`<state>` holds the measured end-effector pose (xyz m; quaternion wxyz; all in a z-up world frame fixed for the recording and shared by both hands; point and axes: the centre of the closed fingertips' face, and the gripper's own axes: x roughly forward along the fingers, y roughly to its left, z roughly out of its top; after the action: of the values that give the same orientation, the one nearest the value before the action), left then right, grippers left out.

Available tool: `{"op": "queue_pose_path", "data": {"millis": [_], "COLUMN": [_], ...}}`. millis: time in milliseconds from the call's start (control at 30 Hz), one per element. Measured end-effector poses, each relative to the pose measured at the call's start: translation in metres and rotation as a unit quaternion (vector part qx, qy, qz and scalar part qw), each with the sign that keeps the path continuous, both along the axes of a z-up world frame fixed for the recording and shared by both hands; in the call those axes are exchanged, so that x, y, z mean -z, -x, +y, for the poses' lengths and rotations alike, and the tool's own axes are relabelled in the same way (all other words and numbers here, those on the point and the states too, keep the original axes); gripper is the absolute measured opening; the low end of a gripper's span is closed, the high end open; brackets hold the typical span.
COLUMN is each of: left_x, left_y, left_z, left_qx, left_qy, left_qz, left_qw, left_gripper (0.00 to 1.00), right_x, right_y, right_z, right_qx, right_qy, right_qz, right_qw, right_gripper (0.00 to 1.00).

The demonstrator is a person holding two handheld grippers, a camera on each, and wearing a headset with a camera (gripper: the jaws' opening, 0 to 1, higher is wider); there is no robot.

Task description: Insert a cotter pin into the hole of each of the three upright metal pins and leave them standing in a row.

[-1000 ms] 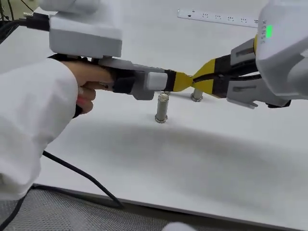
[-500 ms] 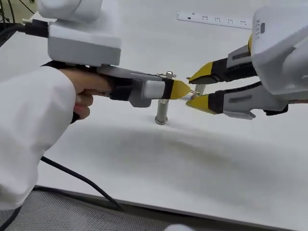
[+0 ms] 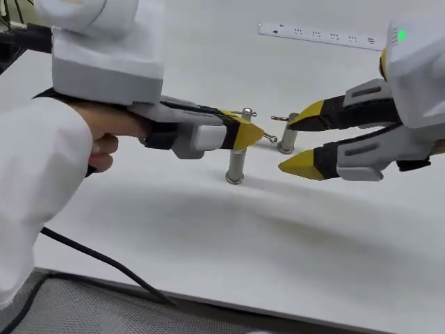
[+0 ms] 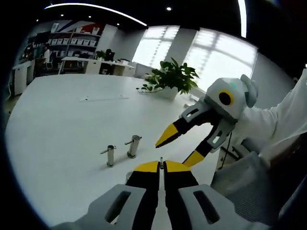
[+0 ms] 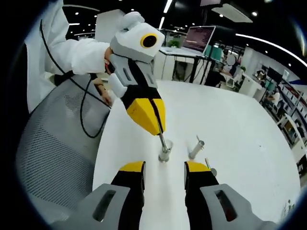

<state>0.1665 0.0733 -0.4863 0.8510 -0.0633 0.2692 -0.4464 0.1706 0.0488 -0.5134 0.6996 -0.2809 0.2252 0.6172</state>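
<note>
Two claws: left claw (image 3: 260, 132) clamped shut on cotter pin (image 3: 271, 138); right claw (image 3: 287, 145) spread wide, gripping nothing.

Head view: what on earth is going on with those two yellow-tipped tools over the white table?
A person is working at a white table with a hand-held tool in each hand. The left gripper has its fingers shut on a thin cotter pin, held near the top of the nearest metal pin. The right gripper hangs open beside it, gripping nothing. A second metal pin and a third metal pin stand behind, each seemingly with a cotter pin through it already.
</note>
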Motion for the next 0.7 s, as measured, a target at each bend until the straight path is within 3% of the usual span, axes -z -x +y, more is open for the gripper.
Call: {"op": "queue_pose_path", "data": {"millis": [100, 133, 167, 300, 400, 567, 700], "left_x": [0.001, 0.002, 0.001, -0.003, -0.005, -0.012, -0.015], "left_y": [0.002, 0.001, 0.002, 0.008, 0.012, 0.013, 0.017], "left_z": [0.000, 0.001, 0.000, -0.004, -0.007, -0.012, -0.017], "left_qx": [0.009, 0.017, 0.023, 0.046, 0.062, 0.096, 0.123], "left_qy": [-0.018, -0.034, -0.036, -0.053, -0.061, -0.061, -0.068], "left_qz": [-0.003, -0.015, -0.024, -0.055, -0.069, -0.110, -0.135], "left_qw": [0.9998, 0.9992, 0.9988, 0.9960, 0.9938, 0.9874, 0.9808], "left_gripper": [0.00, 0.00, 0.00, 0.00, 0.00, 0.00, 0.00], "right_x": [-0.001, -0.002, -0.003, -0.005, -0.007, -0.009, -0.010], "right_y": [0.002, 0.006, 0.007, 0.006, 0.008, 0.014, 0.023], "right_z": [0.000, 0.000, 0.000, -0.001, 0.001, 0.003, 0.006], "right_qx": [0.003, 0.002, 0.004, 0.000, 0.001, -0.012, -0.028], "right_qy": [-0.010, -0.019, -0.023, -0.031, -0.045, -0.054, -0.059], "right_qz": [0.022, 0.040, 0.050, 0.047, 0.068, 0.095, 0.109], "right_qw": [0.9997, 0.9990, 0.9985, 0.9984, 0.9967, 0.9939, 0.9919], "right_gripper": [0.26, 0.26, 0.26, 0.25, 0.25, 0.24, 0.16]}}
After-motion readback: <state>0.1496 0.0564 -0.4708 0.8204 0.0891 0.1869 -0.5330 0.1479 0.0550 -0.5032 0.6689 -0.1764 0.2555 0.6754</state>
